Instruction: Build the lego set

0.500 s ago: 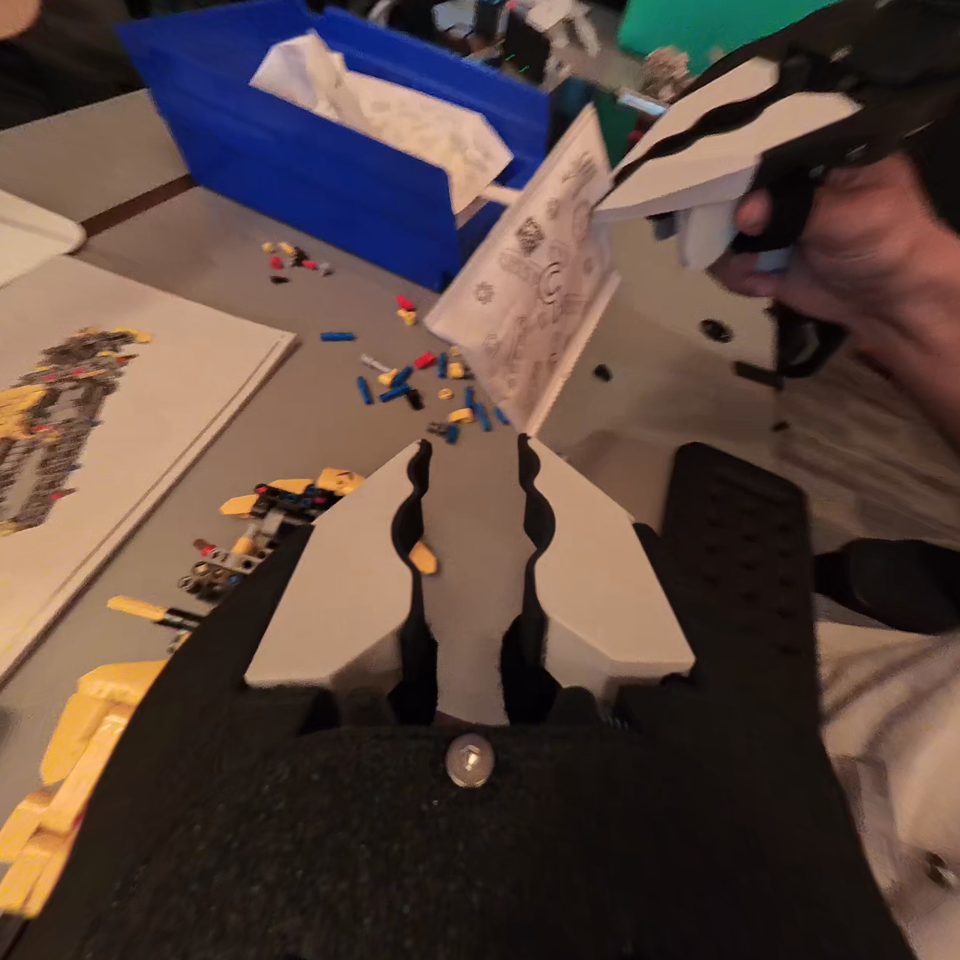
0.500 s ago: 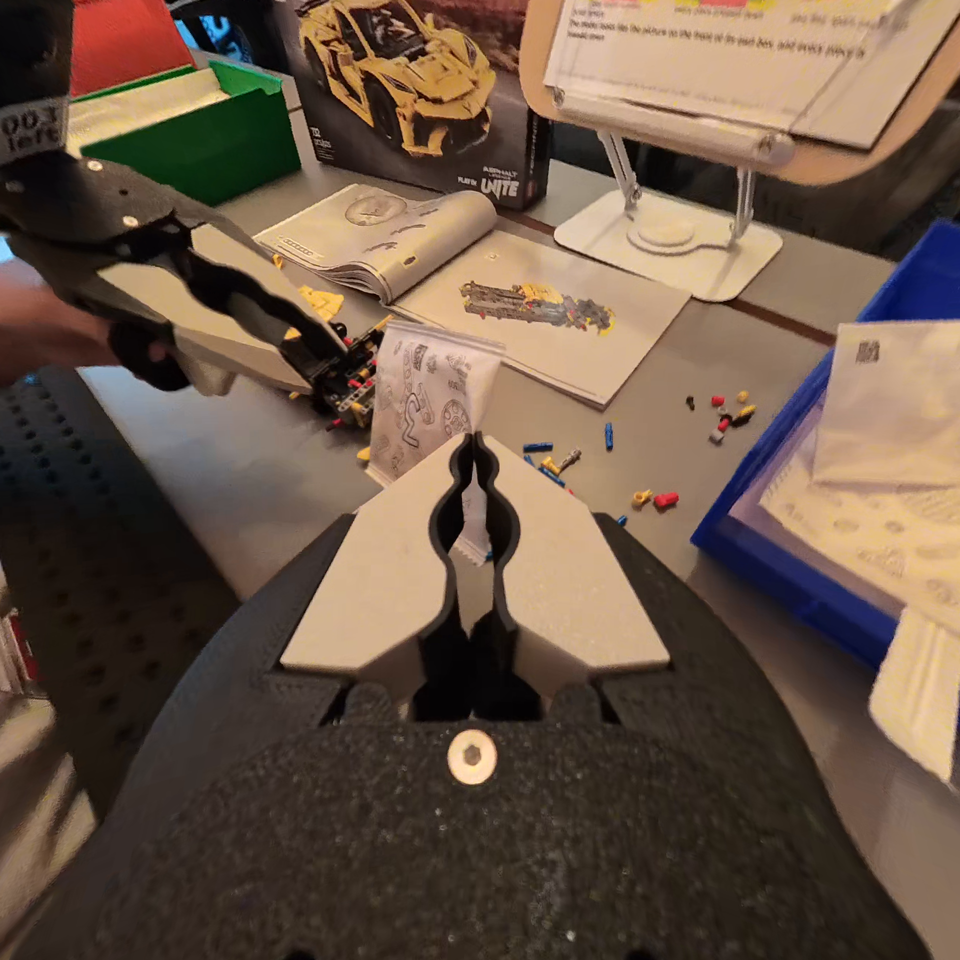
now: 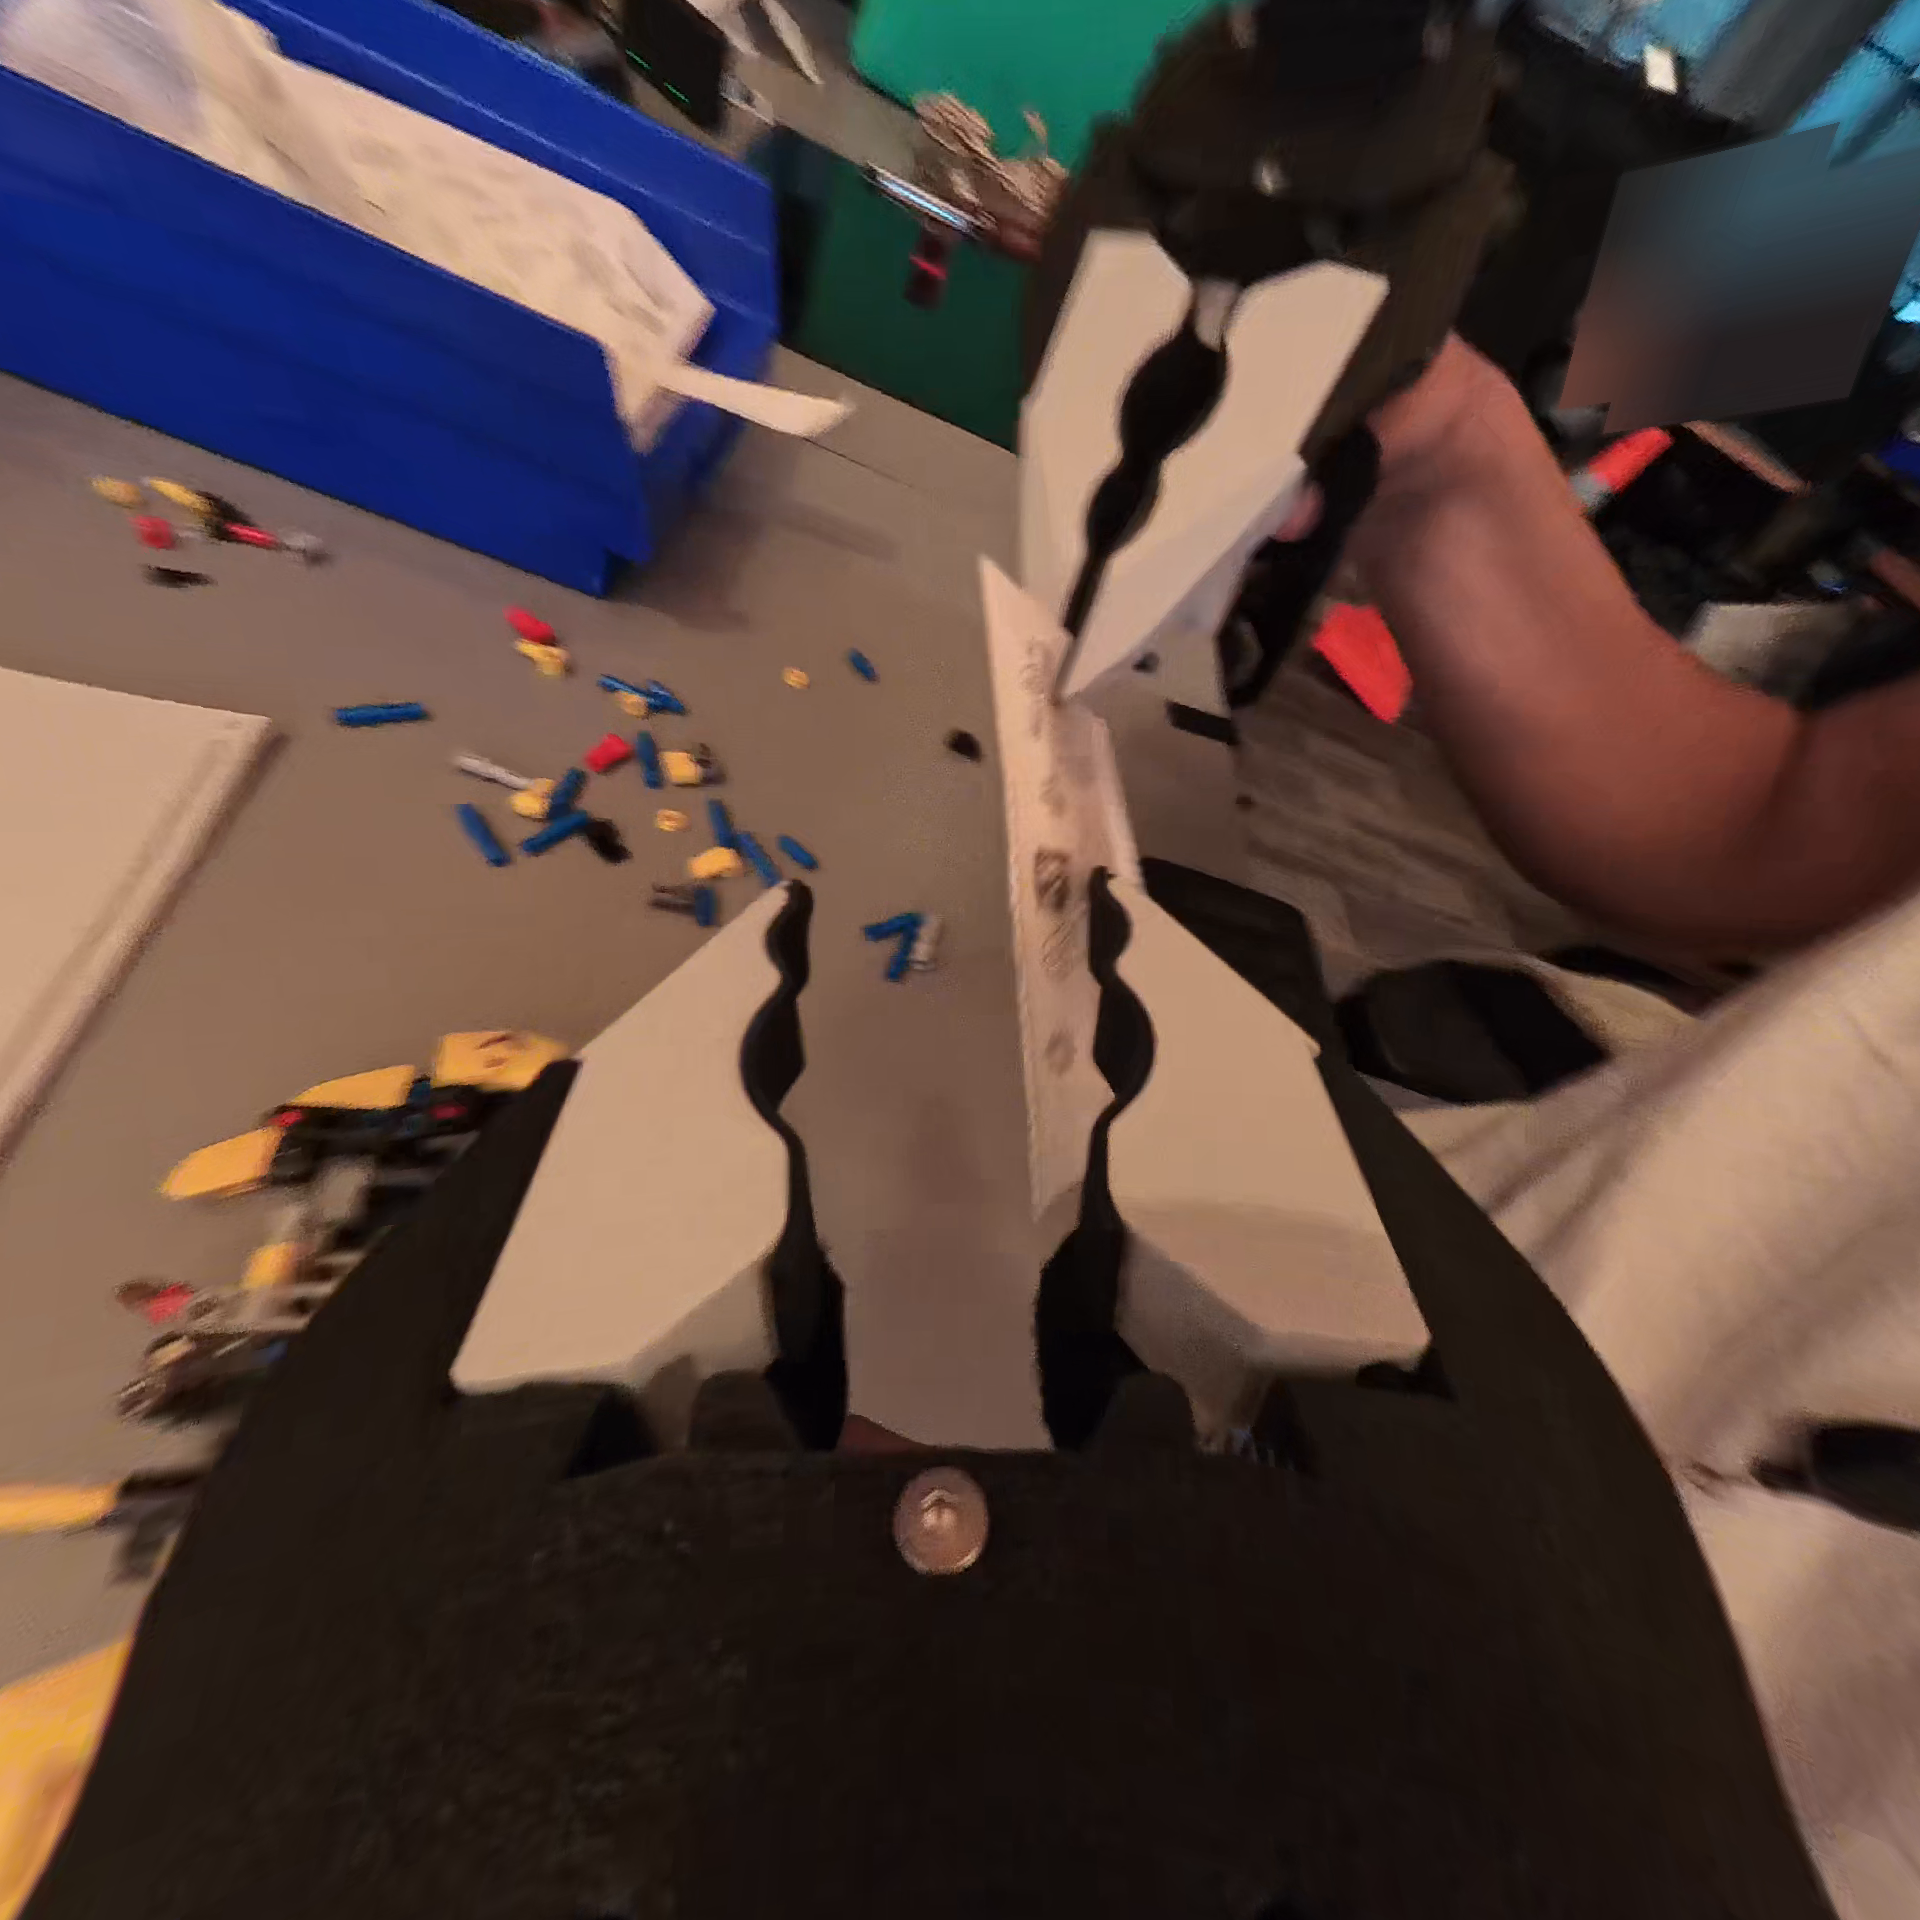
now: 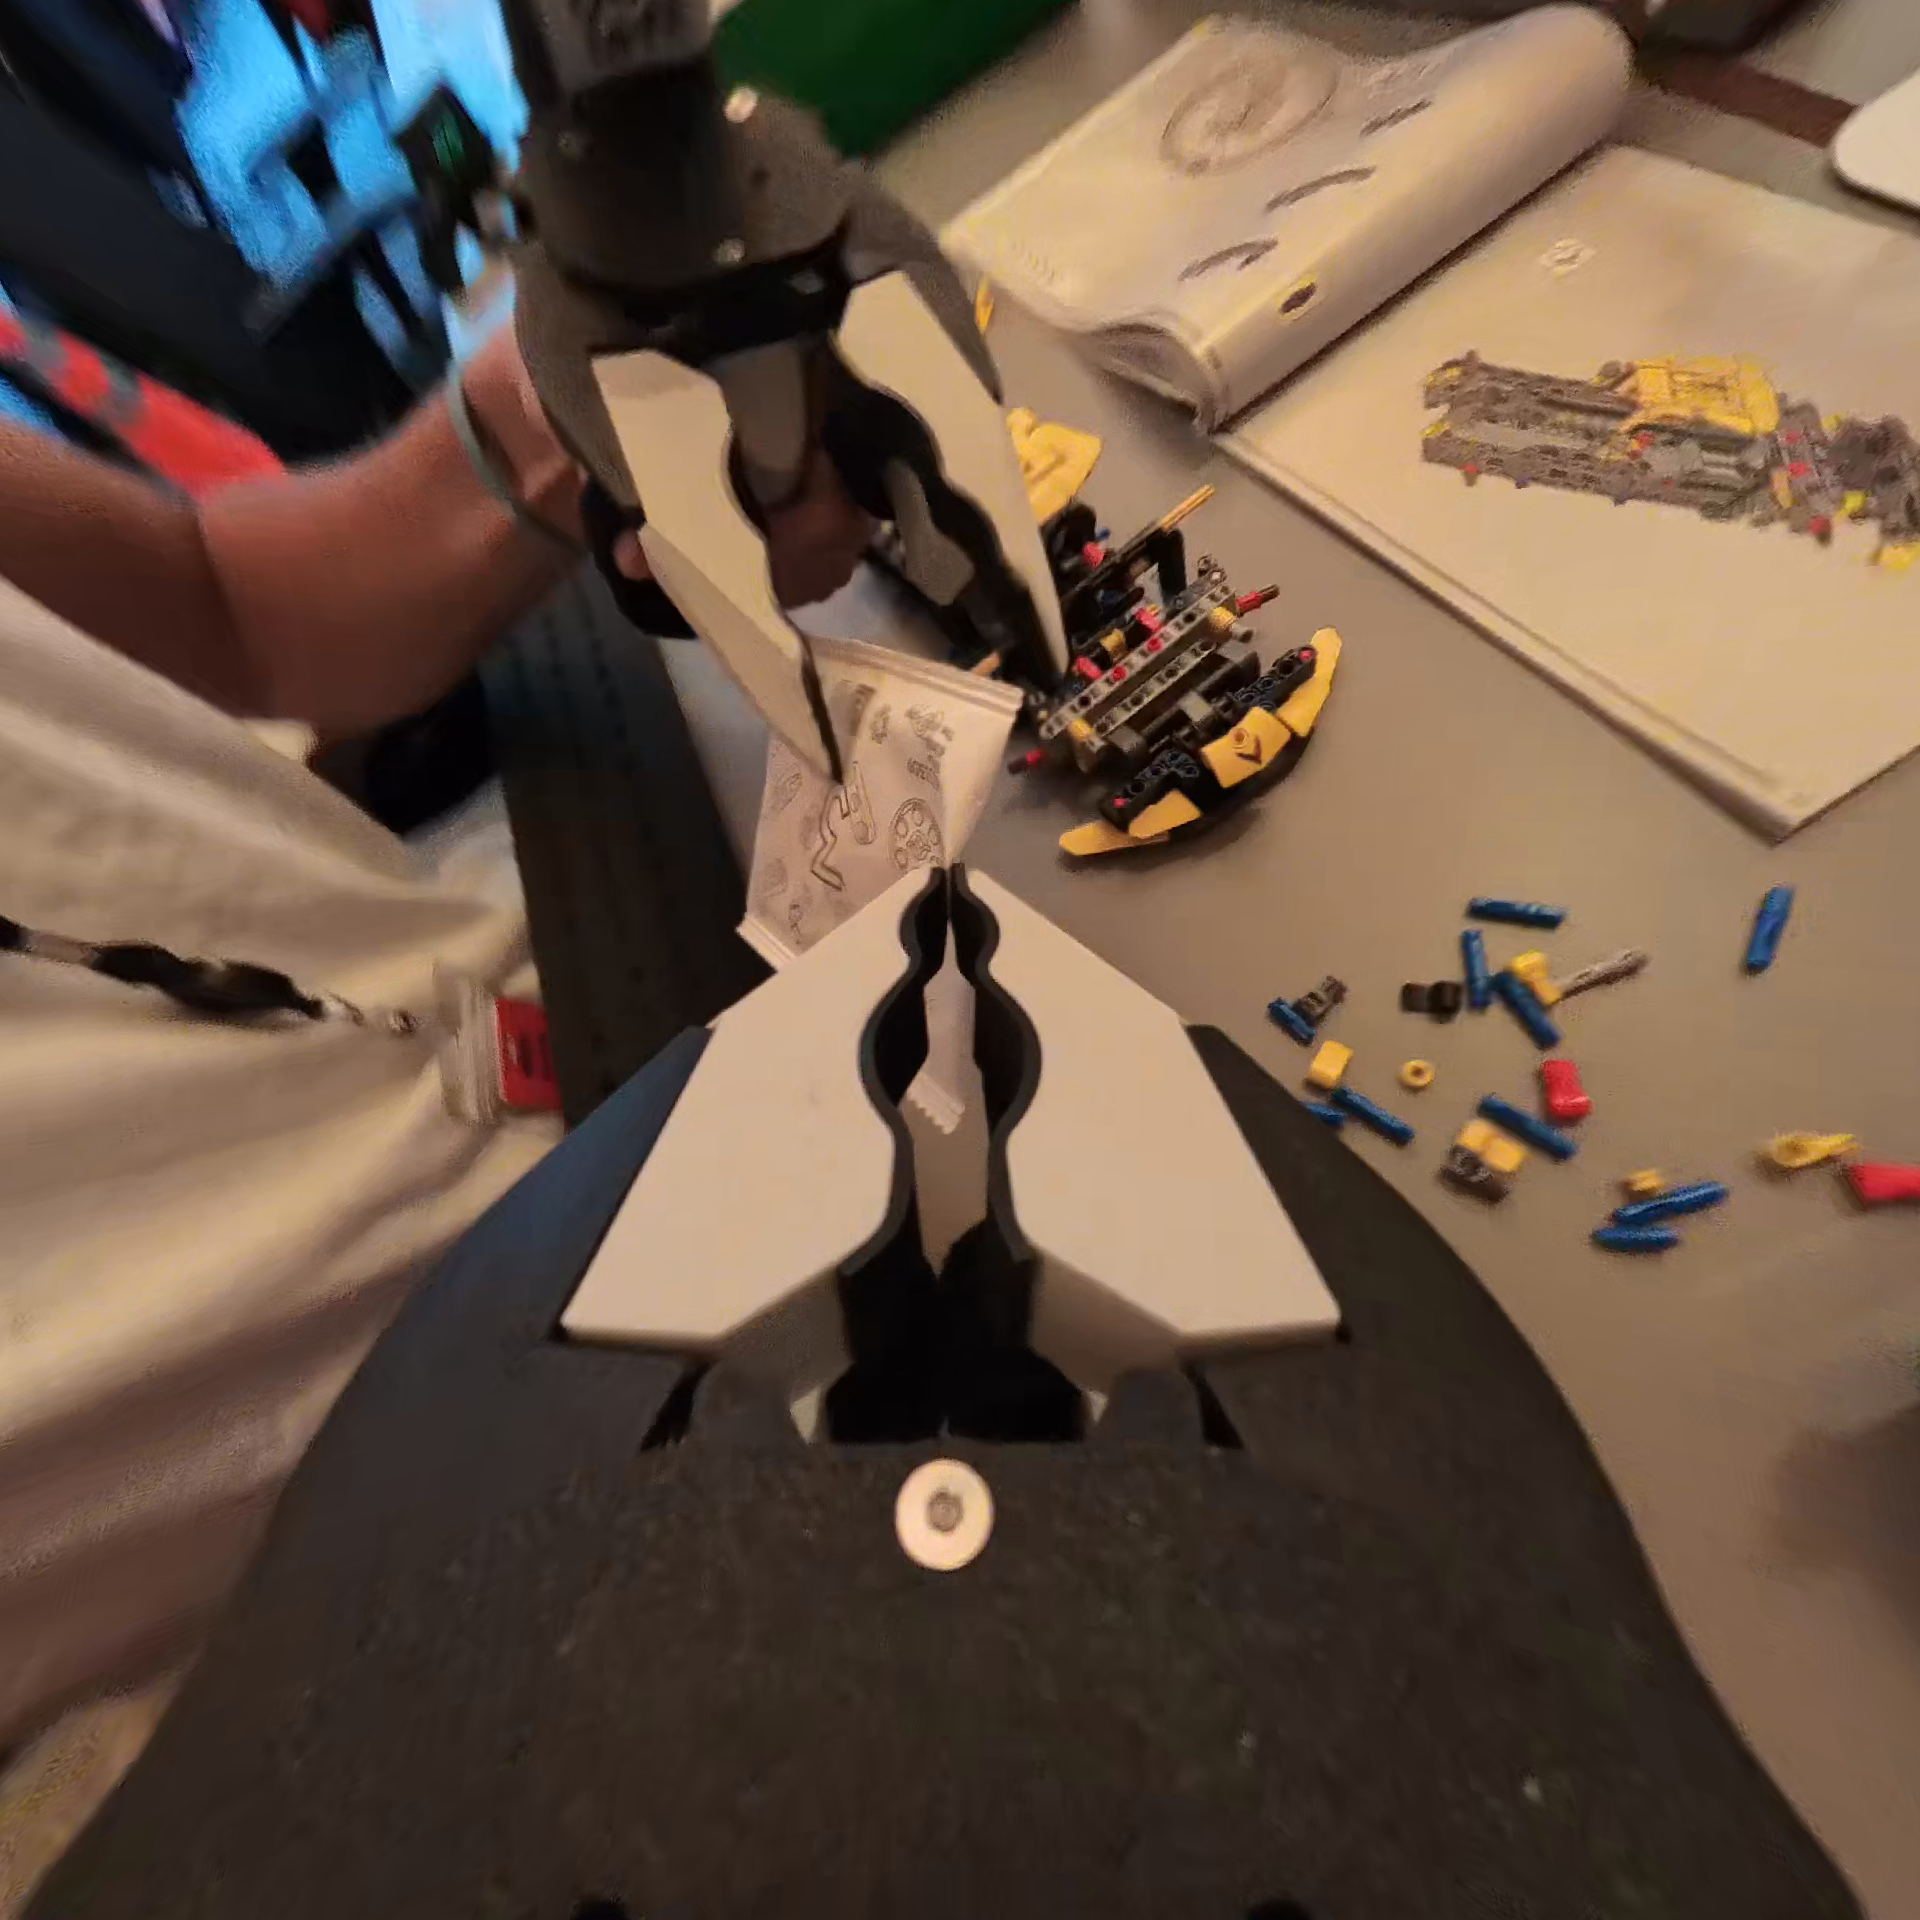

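My right gripper (image 4: 948,878) is shut on the end of a white printed paper bag (image 4: 862,800) and holds it up off the table. My left gripper (image 3: 945,894) is open, with the bag (image 3: 1039,935) edge-on between its fingers, close to the right finger. In the right wrist view the left gripper (image 4: 945,717) straddles the bag's far end, one fingertip (image 4: 821,748) against its printed face. In the left wrist view the right gripper (image 3: 1070,665) pinches the bag's far end. A partly built yellow and black model (image 4: 1195,707) stands just behind the bag.
Loose blue, yellow and red pieces (image 4: 1507,1039) lie scattered on the grey table (image 4: 1351,831). An open instruction booklet (image 4: 1610,468) lies behind them. A blue bin (image 3: 312,312) with white bags stands at the back. A black mat (image 4: 592,831) lies at the near edge. Tip to tip, the grippers are about 5 centimetres apart.
My left gripper has opened wider and closed in around the bag. My right gripper has swung round with the bag, which now shows edge-on to the left camera.
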Motion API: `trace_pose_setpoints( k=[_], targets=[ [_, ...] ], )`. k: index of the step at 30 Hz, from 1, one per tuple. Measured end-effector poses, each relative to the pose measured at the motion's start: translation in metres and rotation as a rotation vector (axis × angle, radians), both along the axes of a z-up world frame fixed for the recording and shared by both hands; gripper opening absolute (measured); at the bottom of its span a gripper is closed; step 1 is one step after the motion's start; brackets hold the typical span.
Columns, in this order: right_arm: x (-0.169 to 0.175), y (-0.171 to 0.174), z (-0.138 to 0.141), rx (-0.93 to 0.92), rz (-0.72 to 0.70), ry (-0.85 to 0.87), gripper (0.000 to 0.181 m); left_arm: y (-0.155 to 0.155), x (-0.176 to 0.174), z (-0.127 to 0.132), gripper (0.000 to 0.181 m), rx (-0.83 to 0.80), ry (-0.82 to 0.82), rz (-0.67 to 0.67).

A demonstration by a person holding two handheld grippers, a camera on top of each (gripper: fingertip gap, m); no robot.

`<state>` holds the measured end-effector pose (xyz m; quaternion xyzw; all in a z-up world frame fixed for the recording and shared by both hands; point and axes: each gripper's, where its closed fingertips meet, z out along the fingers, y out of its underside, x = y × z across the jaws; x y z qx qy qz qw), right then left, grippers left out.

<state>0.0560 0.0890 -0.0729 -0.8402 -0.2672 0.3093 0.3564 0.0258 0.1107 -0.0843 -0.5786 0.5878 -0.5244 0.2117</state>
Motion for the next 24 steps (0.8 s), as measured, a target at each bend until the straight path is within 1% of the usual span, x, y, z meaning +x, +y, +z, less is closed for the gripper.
trace_pose_setpoints(
  k=[2, 3, 4, 5, 6, 8, 9, 10, 11, 12, 13, 14, 16, 17, 18, 19, 20, 22, 23, 24],
  targets=[
    [-0.006, 0.005, 0.003, 0.008, 0.07, -0.133, 0.0, -0.024, -0.002, 0.001, 0.007, -0.08, 0.009, -0.134],
    [-0.007, 0.01, 0.007, 0.027, 0.072, -0.173, 0.0, -0.027, 0.0, 0.003, 0.004, -0.116, 0.0, -0.132],
    [-0.008, 0.015, 0.013, 0.047, 0.067, -0.182, 0.0, -0.026, 0.001, 0.004, 0.002, -0.155, -0.014, -0.103],
    [-0.006, 0.02, 0.02, 0.08, 0.034, -0.175, 0.003, -0.025, 0.002, 0.008, 0.0, -0.207, -0.04, -0.077],
    [0.001, 0.028, 0.028, 0.134, -0.045, -0.151, 0.01, -0.022, 0.002, 0.013, 0.0, -0.262, -0.079, -0.048],
    [0.02, 0.033, 0.043, 0.218, -0.201, -0.024, 0.034, -0.013, 0.0, 0.031, 0.0, -0.391, -0.231, 0.031],
    [0.028, 0.03, 0.048, 0.223, -0.271, 0.079, 0.041, -0.007, -0.004, 0.042, 0.0, -0.467, -0.324, 0.063],
    [0.033, 0.024, 0.049, 0.201, -0.323, 0.214, 0.041, 0.002, -0.009, 0.051, 0.0, -0.527, -0.408, 0.11],
    [0.029, 0.014, 0.049, 0.158, -0.334, 0.369, 0.042, 0.01, -0.012, 0.055, 0.0, -0.562, -0.475, 0.164],
    [0.018, 0.004, 0.046, 0.104, -0.311, 0.504, 0.04, 0.015, -0.015, 0.056, 0.0, -0.577, -0.518, 0.207],
    [0.006, -0.005, 0.044, 0.07, -0.283, 0.609, 0.037, 0.018, -0.016, 0.055, 0.0, -0.581, -0.545, 0.235],
    [-0.004, -0.008, 0.04, 0.045, -0.289, 0.666, 0.037, 0.019, -0.016, 0.054, 0.0, -0.582, -0.559, 0.248],
    [-0.014, -0.004, 0.028, 0.033, -0.343, 0.659, 0.037, 0.016, -0.014, 0.053, 0.0, -0.589, -0.573, 0.252],
    [-0.016, -0.003, 0.025, 0.049, -0.353, 0.626, 0.028, 0.013, -0.013, 0.053, 0.0, -0.594, -0.574, 0.243],
    [-0.016, -0.003, 0.026, 0.081, -0.354, 0.595, 0.01, 0.01, -0.011, 0.052, 0.0, -0.591, -0.564, 0.234],
    [-0.012, -0.003, 0.031, 0.121, -0.371, 0.569, 0.005, 0.007, -0.009, 0.051, 0.0, -0.581, -0.553, 0.227],
    [-0.007, -0.003, 0.034, 0.143, -0.384, 0.546, 0.004, 0.003, -0.009, 0.05, 0.001, -0.564, -0.538, 0.209],
    [-0.004, -0.008, 0.032, 0.121, -0.35, 0.448, 0.003, -0.004, -0.011, 0.044, 0.005, -0.48, -0.476, 0.175],
    [-0.001, -0.01, 0.029, 0.118, -0.342, 0.362, 0.002, -0.001, -0.013, 0.041, 0.014, -0.4, -0.446, 0.181],
    [0.002, -0.012, 0.027, 0.118, -0.323, 0.275, 0.003, 0.007, -0.017, 0.041, 0.032, -0.308, -0.433, 0.206]
  ],
)
